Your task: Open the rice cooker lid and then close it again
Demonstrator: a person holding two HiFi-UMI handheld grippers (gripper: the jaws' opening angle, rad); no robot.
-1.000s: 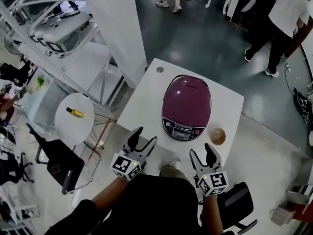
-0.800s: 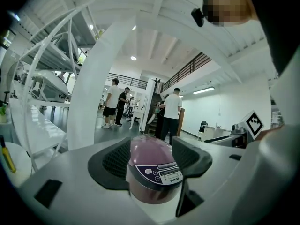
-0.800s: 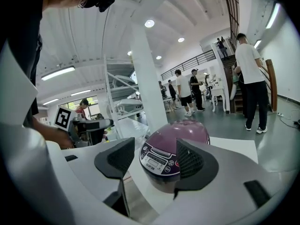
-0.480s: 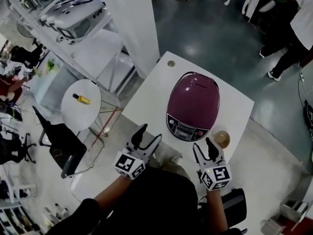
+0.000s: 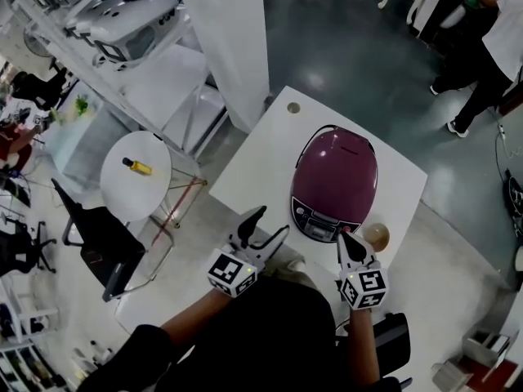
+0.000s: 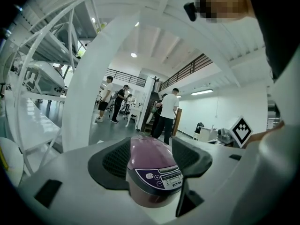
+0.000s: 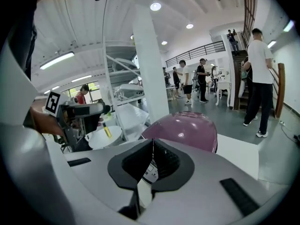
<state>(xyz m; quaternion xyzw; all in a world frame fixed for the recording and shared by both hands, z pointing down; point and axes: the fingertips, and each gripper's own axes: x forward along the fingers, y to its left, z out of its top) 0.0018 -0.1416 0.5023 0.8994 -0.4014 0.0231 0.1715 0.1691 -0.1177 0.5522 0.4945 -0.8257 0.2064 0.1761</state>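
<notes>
A purple rice cooker stands with its lid down on a white table, its control panel facing me. My left gripper hovers at the table's near edge, left of the cooker's front; it is open, and the cooker shows between its jaws, apart from them. My right gripper is just in front of the panel's right corner. Its jaws have just been closing and now meet with nothing between them; the cooker lies just beyond.
A small brown bowl sits on the table right of the cooker. A white pillar rises behind the table. To the left are a round white side table with a yellow bottle and a black chair. People stand far right.
The right gripper's jaws went from wide open to shut. It moved forward and down toward the cooker's front. The left gripper has barely moved.
</notes>
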